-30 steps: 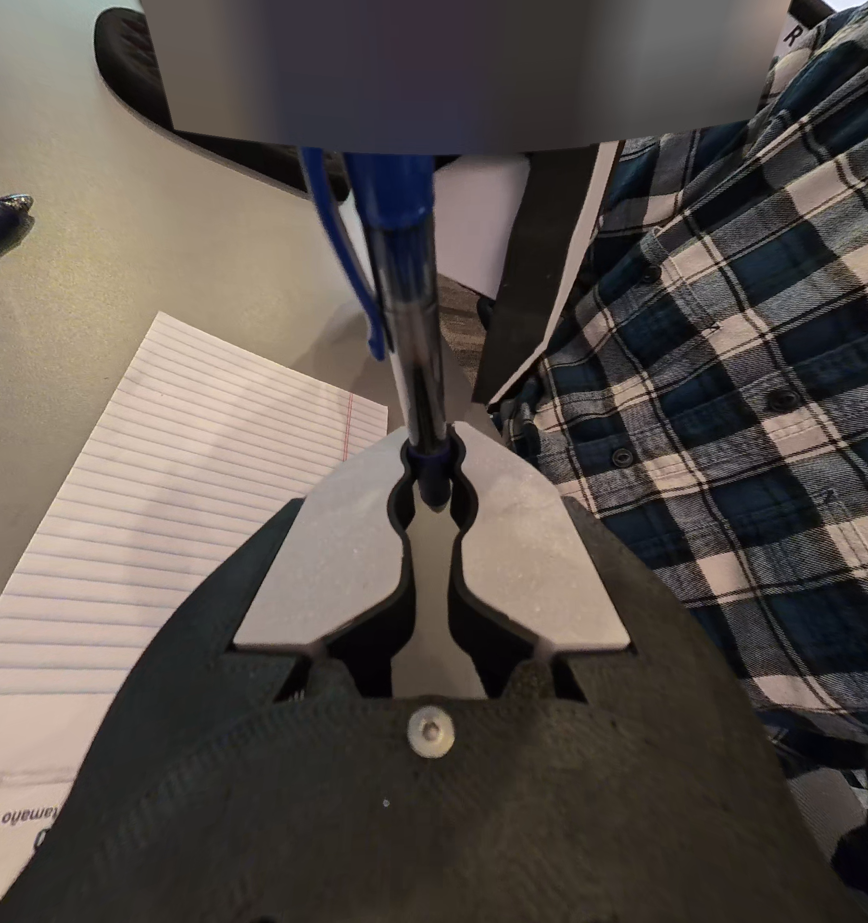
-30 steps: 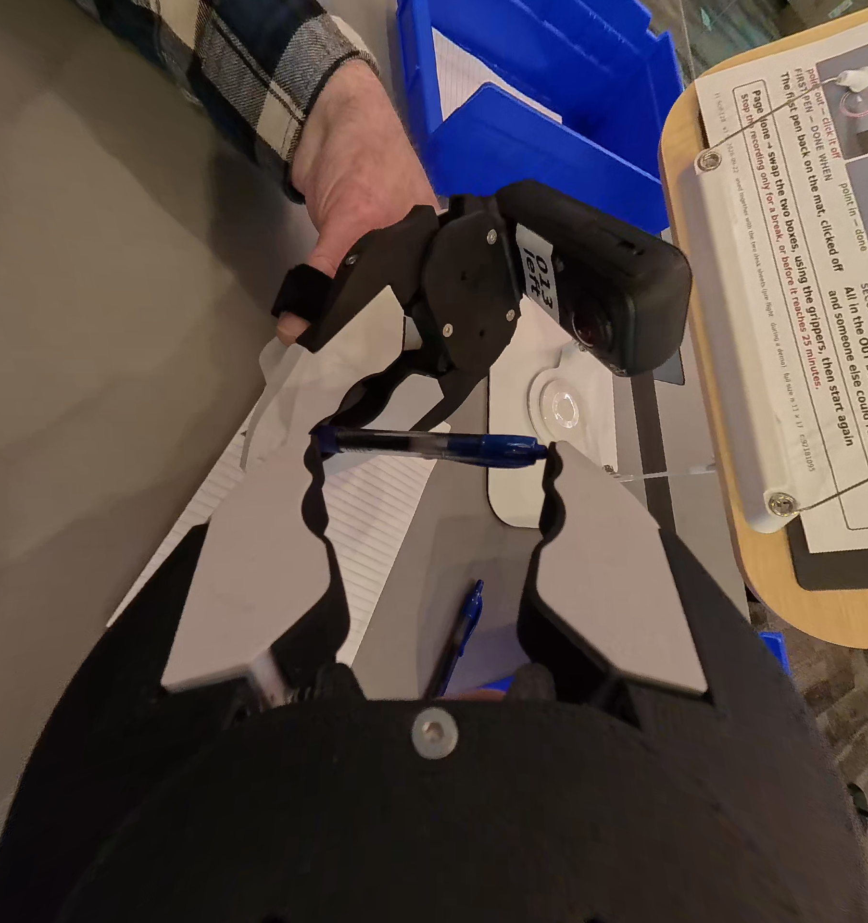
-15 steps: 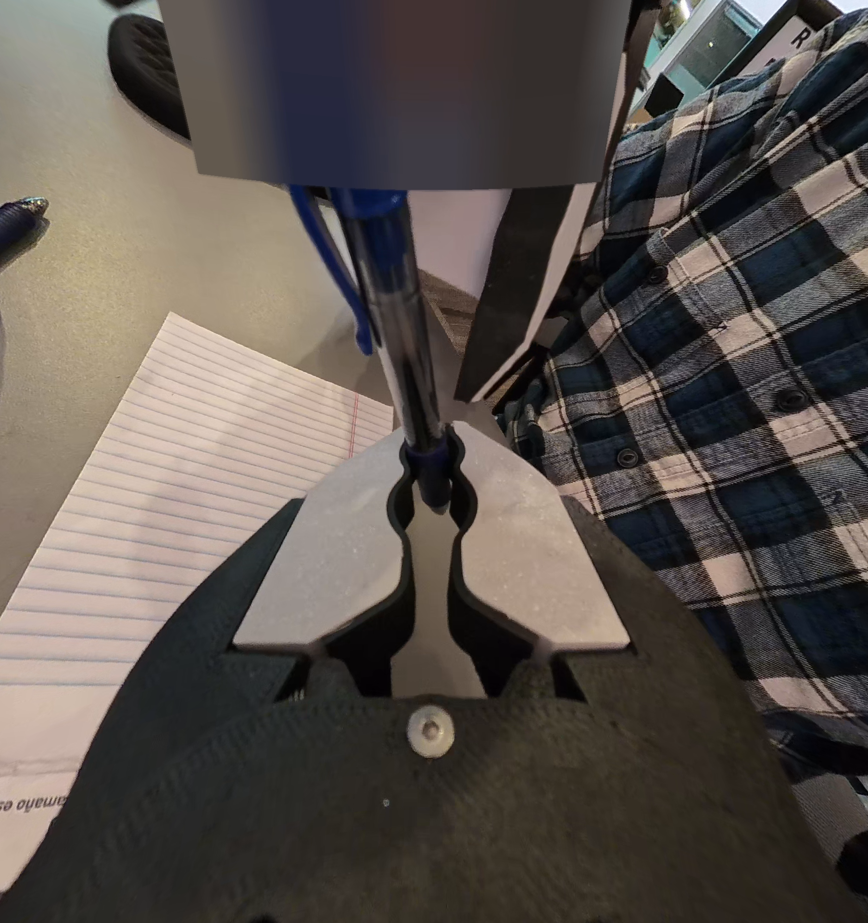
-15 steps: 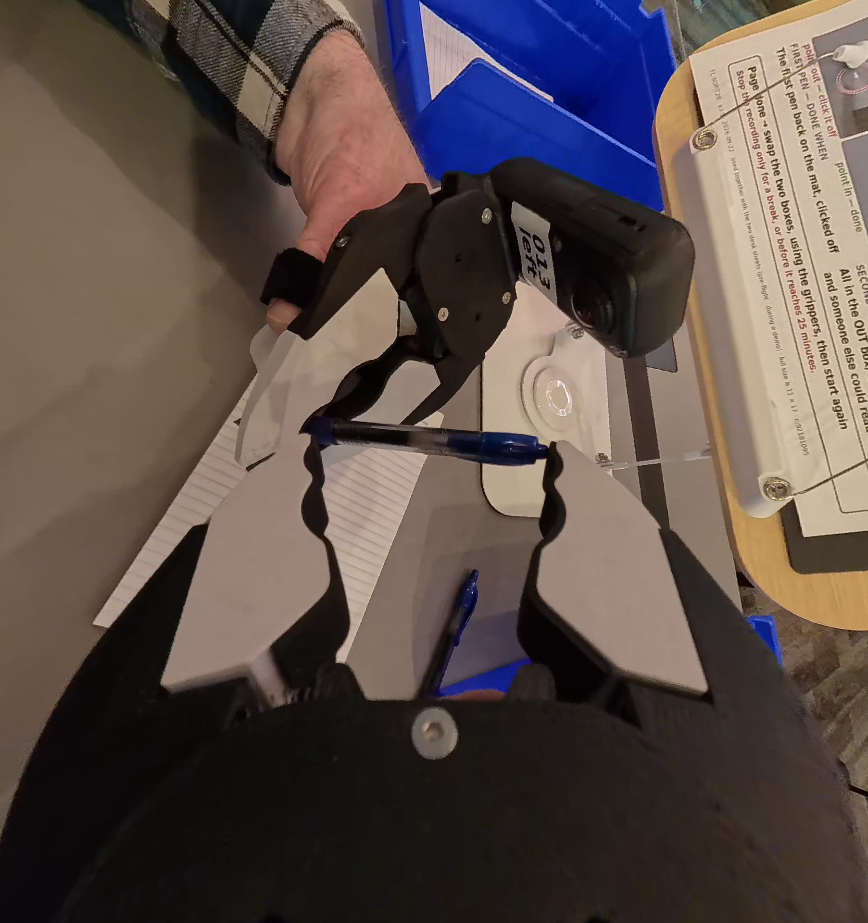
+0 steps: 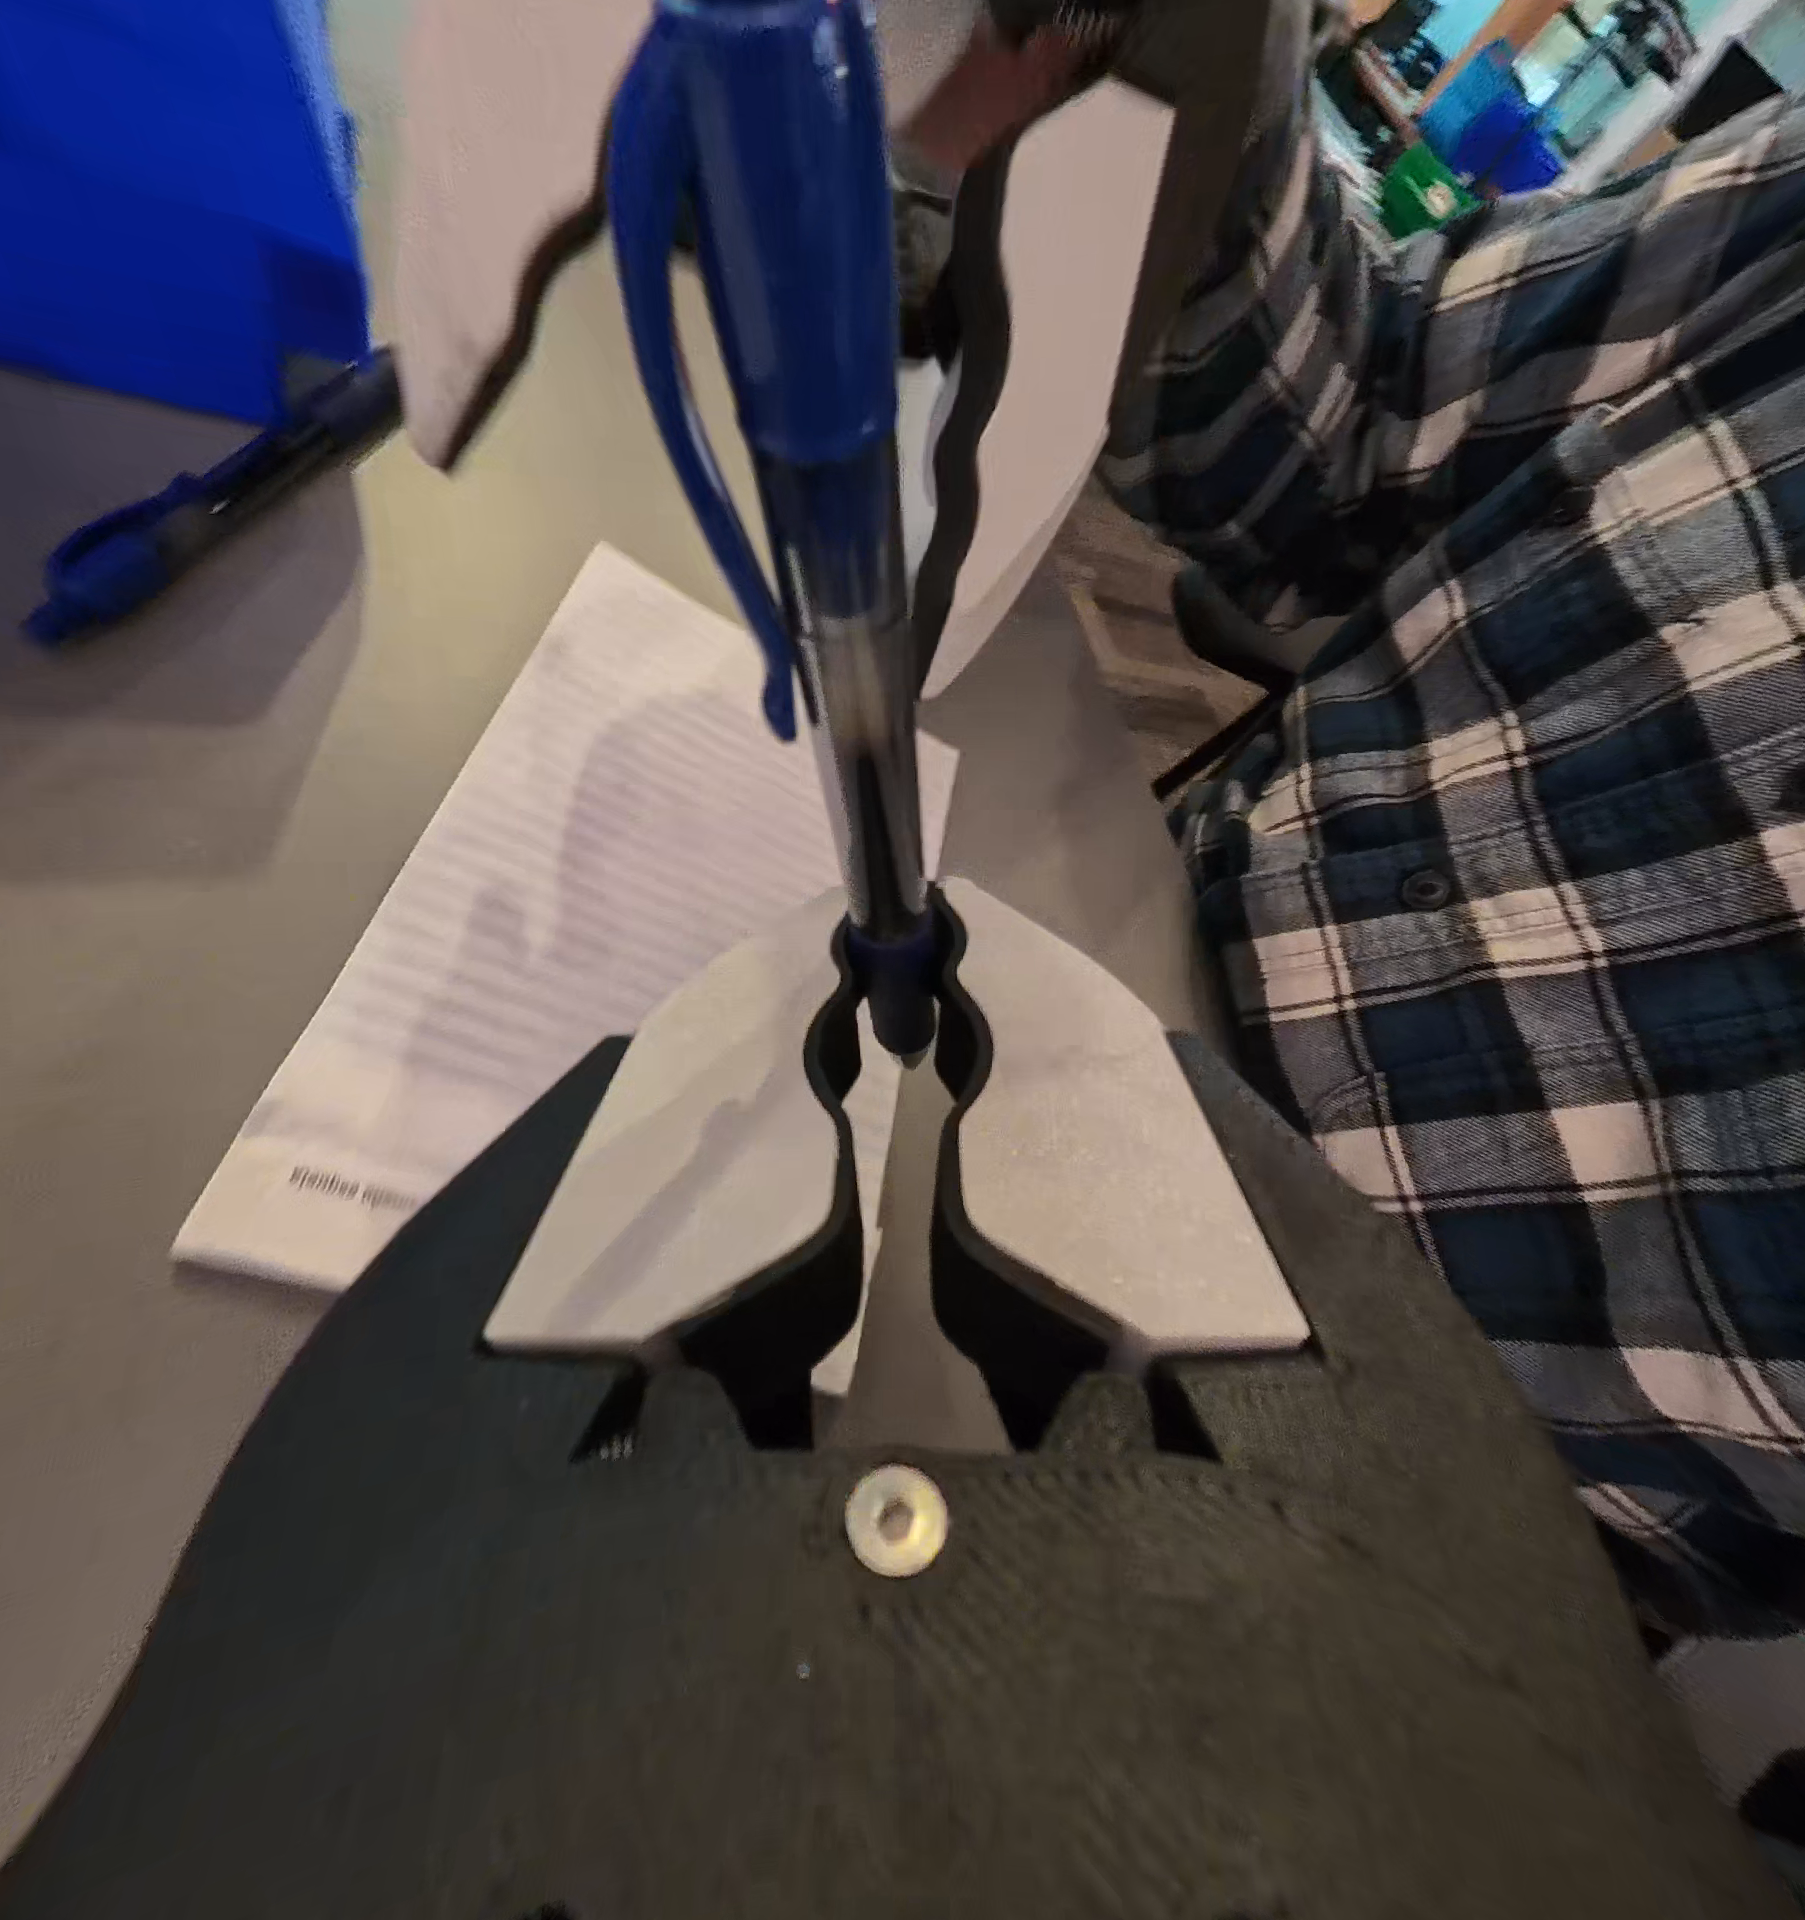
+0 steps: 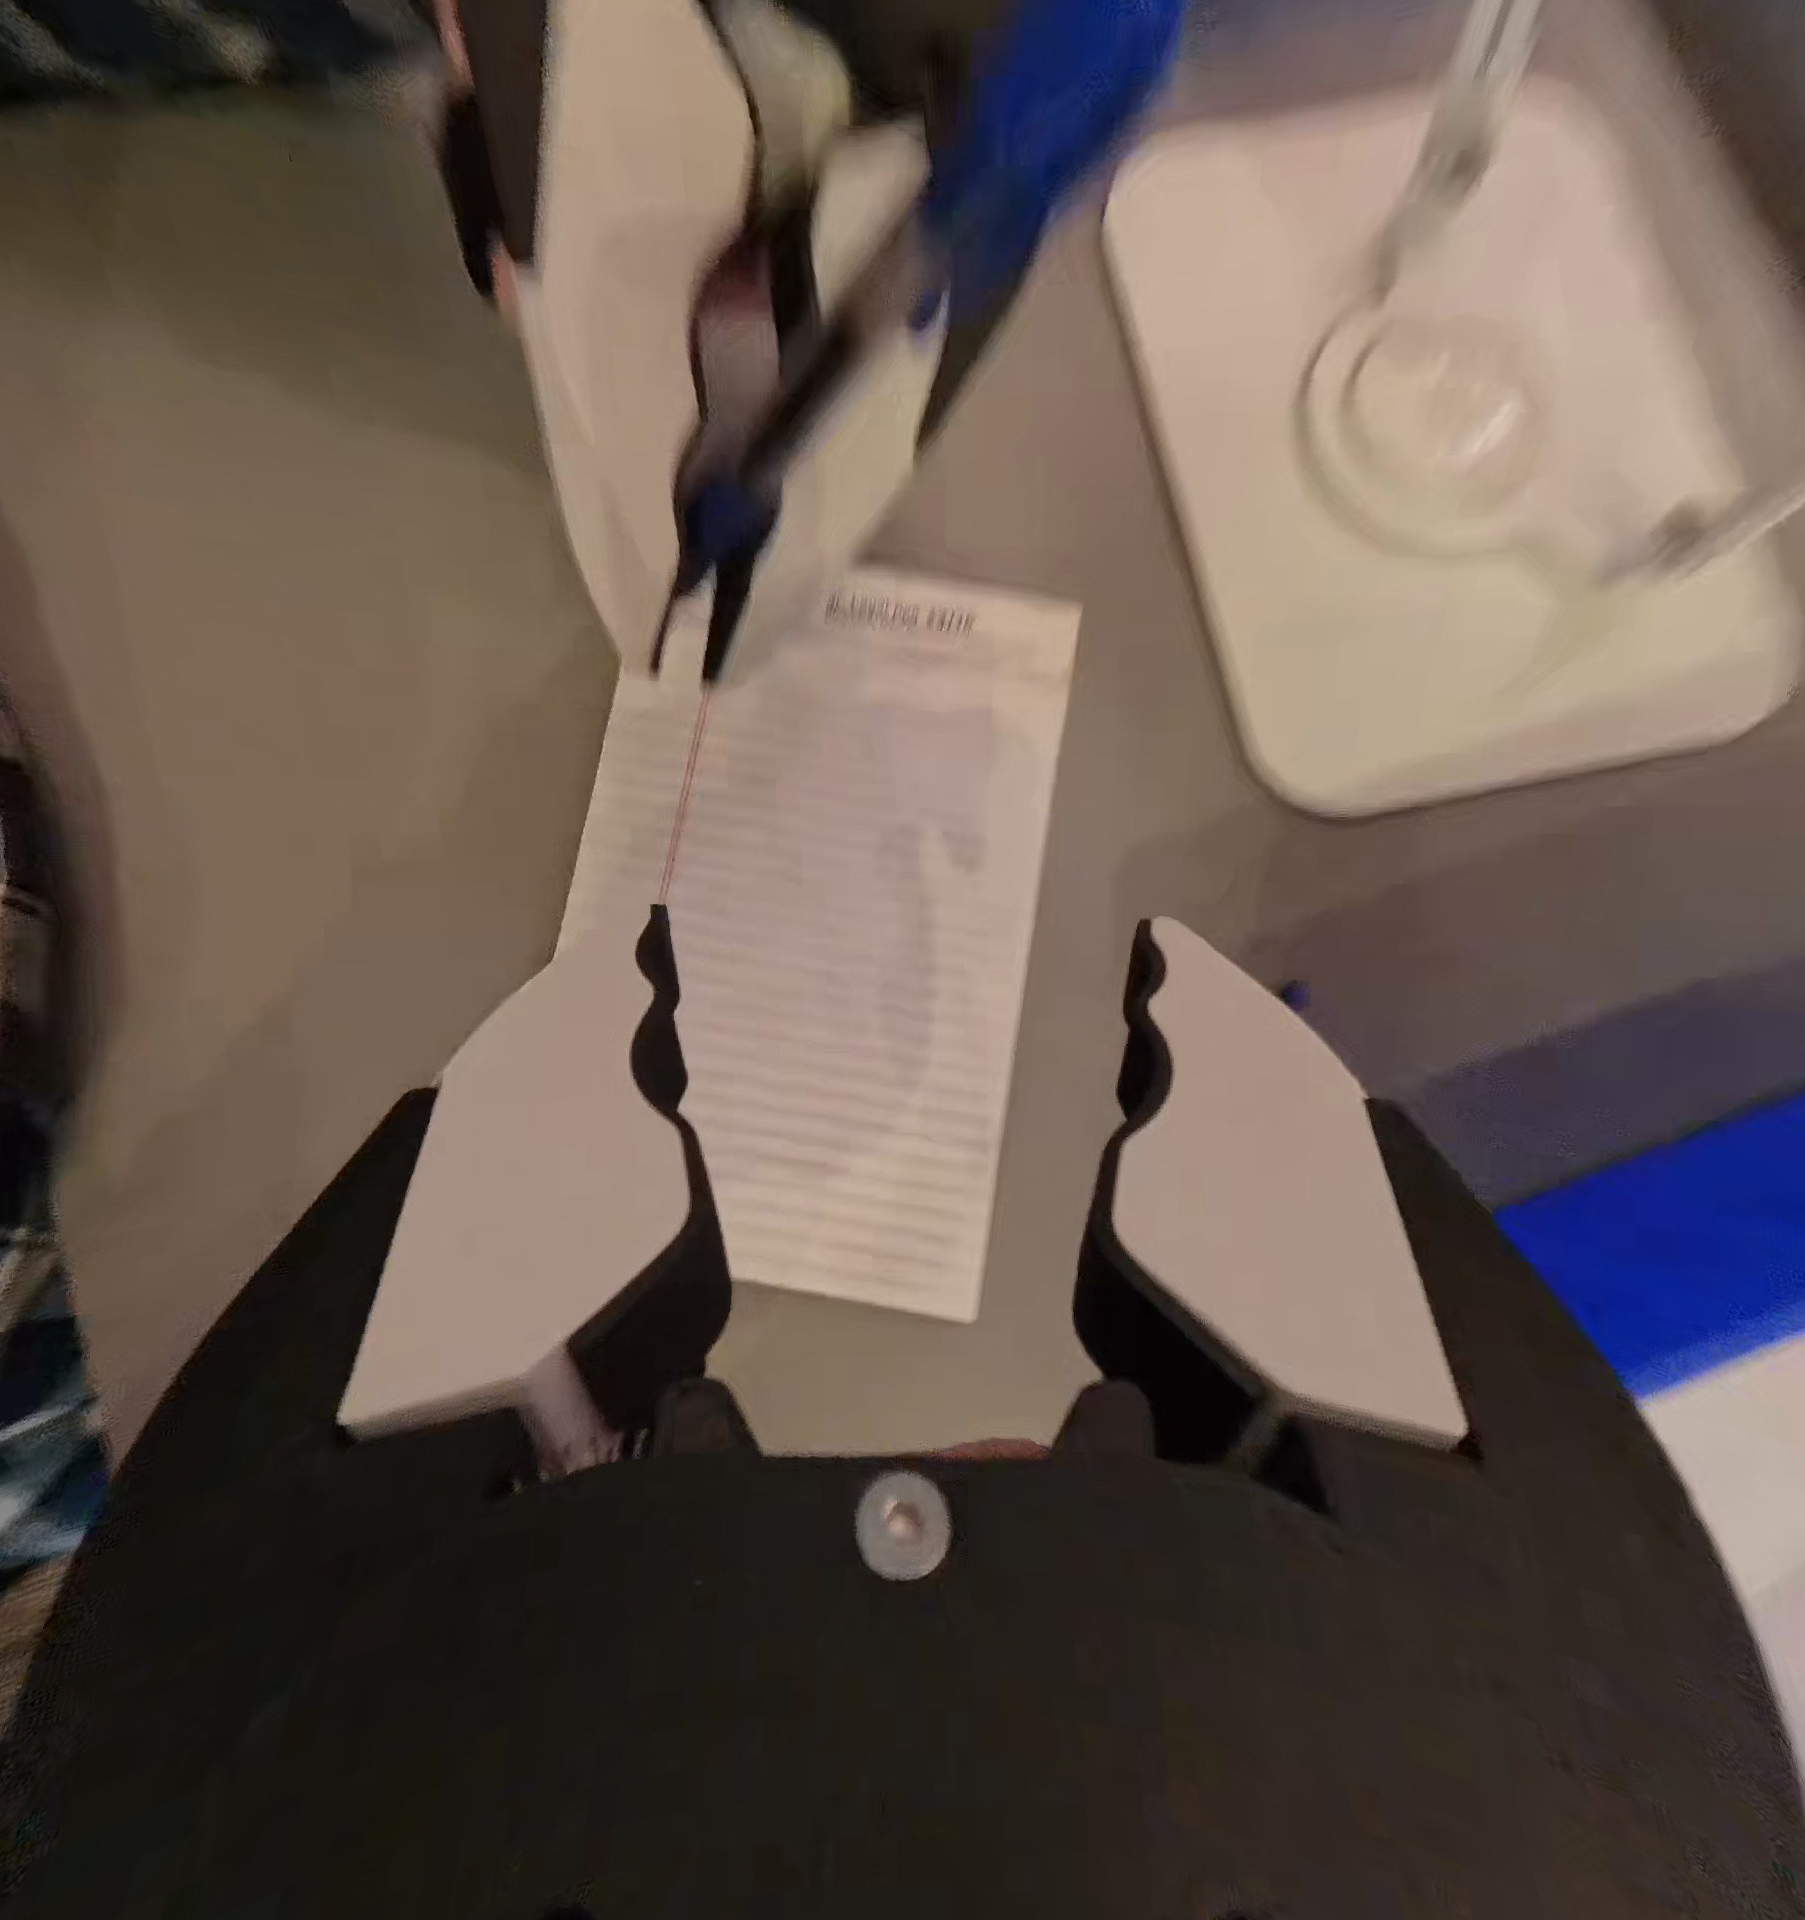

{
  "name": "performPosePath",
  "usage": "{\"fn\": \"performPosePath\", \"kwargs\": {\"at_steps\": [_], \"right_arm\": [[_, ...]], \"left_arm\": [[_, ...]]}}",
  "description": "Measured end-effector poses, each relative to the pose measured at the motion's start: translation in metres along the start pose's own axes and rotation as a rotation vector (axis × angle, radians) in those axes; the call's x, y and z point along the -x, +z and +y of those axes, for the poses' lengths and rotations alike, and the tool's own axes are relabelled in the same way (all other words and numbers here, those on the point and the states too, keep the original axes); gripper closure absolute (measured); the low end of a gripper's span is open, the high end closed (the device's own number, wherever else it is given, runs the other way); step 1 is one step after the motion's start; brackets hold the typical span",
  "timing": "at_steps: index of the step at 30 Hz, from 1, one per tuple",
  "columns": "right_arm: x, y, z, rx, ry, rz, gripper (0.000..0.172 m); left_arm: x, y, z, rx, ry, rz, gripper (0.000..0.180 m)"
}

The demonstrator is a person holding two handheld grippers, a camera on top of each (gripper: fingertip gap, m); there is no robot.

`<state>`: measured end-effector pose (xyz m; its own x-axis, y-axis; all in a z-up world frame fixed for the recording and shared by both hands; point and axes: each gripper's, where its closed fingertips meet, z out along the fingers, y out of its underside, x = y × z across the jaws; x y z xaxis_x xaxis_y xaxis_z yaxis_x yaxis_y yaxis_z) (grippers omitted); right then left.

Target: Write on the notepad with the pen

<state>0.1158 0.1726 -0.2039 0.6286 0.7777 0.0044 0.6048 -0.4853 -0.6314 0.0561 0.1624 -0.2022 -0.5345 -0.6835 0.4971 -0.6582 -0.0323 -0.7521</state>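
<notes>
In my left wrist view, a blue bin (image 5: 139, 187) fills the upper left of the frame, with a second blue pen (image 5: 202, 509) lying on the grey table (image 5: 98, 935) just below it. Moving toward the middle, the lined notepad (image 5: 524, 935) lies flat on the table, running from the centre down to the lower left. At centre, my left gripper (image 5: 898, 997) pinches the pen (image 5: 856, 727) near its writing end; both pads press on the blue grip, and the barrel rises toward the top of the frame, clip on its left side. Behind it my right gripper's pale fingers (image 5: 482, 208) stand wide apart. A plaid shirt (image 5: 1552, 831) covers the right side.

In my right wrist view, which is blurred, the left gripper (image 6: 690, 644) shows at upper centre-left with the pen (image 6: 1023, 208) slanting to the upper right, its tips over the notepad's (image 6: 856, 987) far end. My right gripper (image 6: 898, 935) is spread wide, holding nothing, the notepad lying on the table between its fingers. A white base plate (image 6: 1449, 623) sits at upper right, and a blue edge (image 6: 1656, 1247) at the right.
</notes>
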Motion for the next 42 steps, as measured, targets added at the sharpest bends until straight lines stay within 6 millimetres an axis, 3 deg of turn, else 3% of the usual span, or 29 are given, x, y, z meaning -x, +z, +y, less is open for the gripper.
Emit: {"fn": "performPosePath", "kwargs": {"at_steps": [3,7,11,13,15,19,21,24,25,26,27,29,32,37,40,42], "right_arm": [[0.006,0.024,0.033,0.109,0.096,-0.082,0.085],[0.004,0.044,0.055,0.214,0.142,-0.056,0.087],[0.008,0.049,0.056,0.210,0.150,-0.037,0.087],[0.013,0.047,0.056,0.210,0.174,-0.046,0.085],[0.010,0.039,0.044,0.147,0.229,-0.039,0.093],[0.008,0.006,-0.023,-0.317,0.377,-0.151,0.119],[0.005,-0.008,-0.041,-0.485,0.434,-0.216,0.117],[0.010,-0.016,-0.047,-0.539,0.461,-0.323,0.128],[0.015,-0.019,-0.050,-0.567,0.461,-0.377,0.136],[0.021,-0.020,-0.051,-0.571,0.460,-0.437,0.155],[0.023,-0.019,-0.050,-0.559,0.461,-0.443,0.160],[0.021,-0.018,-0.044,-0.513,0.464,-0.415,0.160],[-0.002,-0.024,-0.028,-0.422,0.469,-0.259,0.161],[-0.034,-0.012,0.029,-0.042,0.452,-0.057,0.161],[-0.035,0.004,0.053,0.150,0.452,-0.069,0.161],[-0.036,0.015,0.058,0.203,0.448,-0.069,0.161]], "left_arm": [[0.010,-0.014,0.012,-0.016,-0.056,-0.089,0.171],[0.022,-0.029,0.028,-0.060,-0.148,-0.188,0.171],[0.026,-0.040,0.031,-0.156,-0.234,-0.171,0.171],[0.025,-0.035,0.022,-0.186,-0.243,-0.135,0.171],[0.021,-0.022,0.007,-0.206,-0.236,-0.089,0.171],[0.011,0.020,-0.019,-0.184,-0.138,-0.050,0.171],[0.006,0.038,-0.025,-0.143,-0.089,-0.036,0.171],[0.001,0.057,-0.029,-0.101,-0.047,-0.031,0.171],[-0.002,0.061,-0.032,-0.101,-0.046,-0.013,0.171],[0.000,0.065,-0.032,-0.090,-0.036,-0.033,0.171],[0.002,0.068,-0.031,-0.073,-0.017,-0.055,0.170],[0.005,0.072,-0.030,-0.056,-0.009,-0.091,0.171],[0.016,0.057,-0.023,-0.047,-0.051,-0.186,0.144],[0.050,0.006,0.019,0.047,-0.124,-0.535,0.110],[0.067,-0.014,0.054,0.156,-0.186,-0.728,0.092],[0.074,-0.017,0.064,0.178,-0.179,-0.810,0.084]]}}
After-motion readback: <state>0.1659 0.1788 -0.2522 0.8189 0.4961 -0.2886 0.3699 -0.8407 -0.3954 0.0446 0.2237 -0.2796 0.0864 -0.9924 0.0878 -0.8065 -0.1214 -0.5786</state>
